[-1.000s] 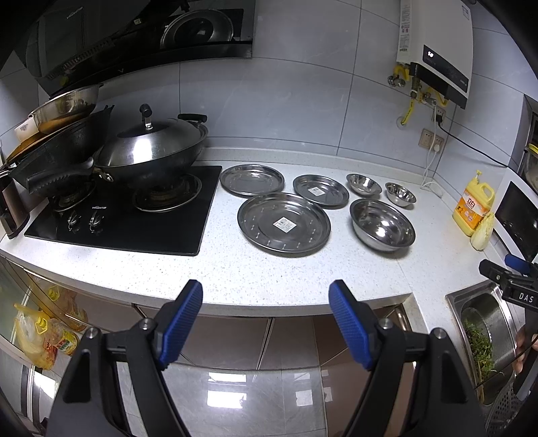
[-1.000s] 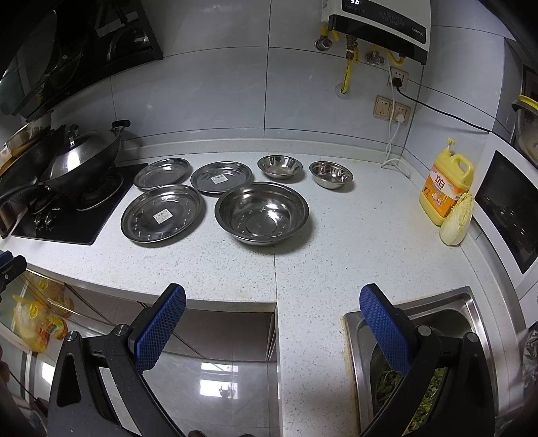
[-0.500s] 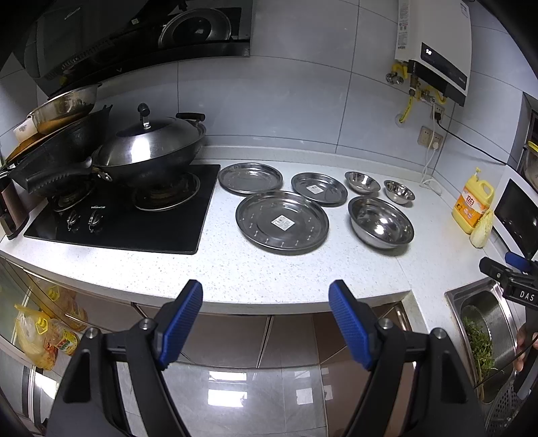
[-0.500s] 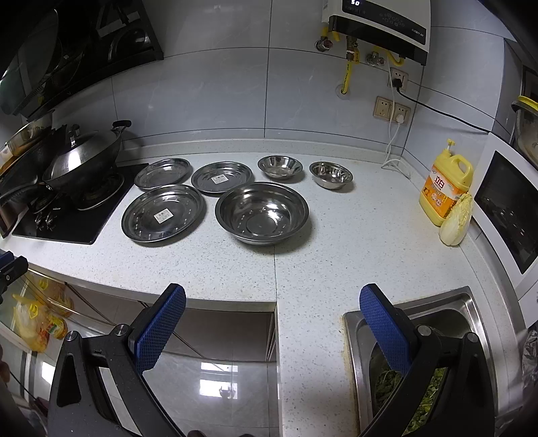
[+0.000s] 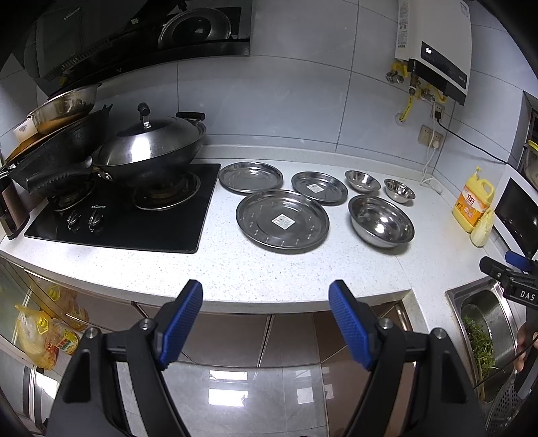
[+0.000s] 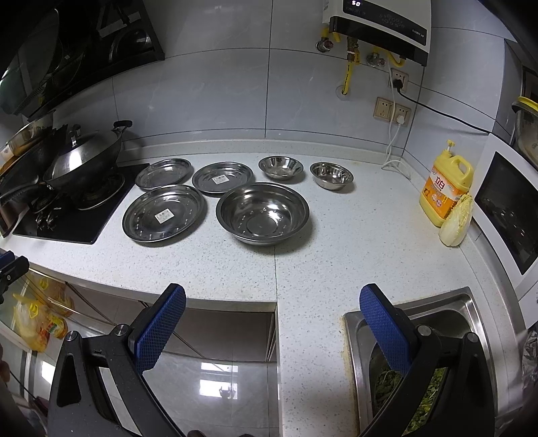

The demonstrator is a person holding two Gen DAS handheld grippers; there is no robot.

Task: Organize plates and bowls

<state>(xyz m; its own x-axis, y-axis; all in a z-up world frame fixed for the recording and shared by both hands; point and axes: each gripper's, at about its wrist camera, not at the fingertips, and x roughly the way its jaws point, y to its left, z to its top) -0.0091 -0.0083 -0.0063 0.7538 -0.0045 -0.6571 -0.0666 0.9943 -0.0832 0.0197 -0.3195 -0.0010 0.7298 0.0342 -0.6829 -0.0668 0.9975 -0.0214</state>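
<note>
Nearest the lens, the left gripper [image 5: 265, 316] hangs off the front edge of the bench [image 5: 255, 269] with its jaws spread wide and nothing between them; the right gripper [image 6: 272, 322] does the same further along, jaws equally spread and empty, above the corner of the sink [image 6: 464, 302] that holds a basin of greens. Compared with a second ago almost nothing has shifted: the left view has drifted very slightly, the right view hardly at all, and every dish lies where it did. I judge that the sorting has not begun and both tools are only lining up.

Past the bench edge lie the large plate [image 5: 282, 220] with a white sticker at its centre (print too small to read) and just to its right the large bowl [image 5: 381, 221], close but apart. Behind them, in a row, are the plain plate [image 5: 250, 177] beside the hob [image 5: 117, 215], a second stickered plate [image 5: 319, 187], then two small bowls [image 5: 362, 180] [image 5: 399, 190]. None is stacked.

Farther right stands a yellow detergent jug [image 6: 445, 186] with red Chinese characters, a cabbage [image 6: 456, 220] leaning on it. The right tool's body, seen from the left wrist, reads "DAS"; the wall water heater [image 6: 380, 23] displays "50". The hob carries a small white brand mark I cannot make out.
</note>
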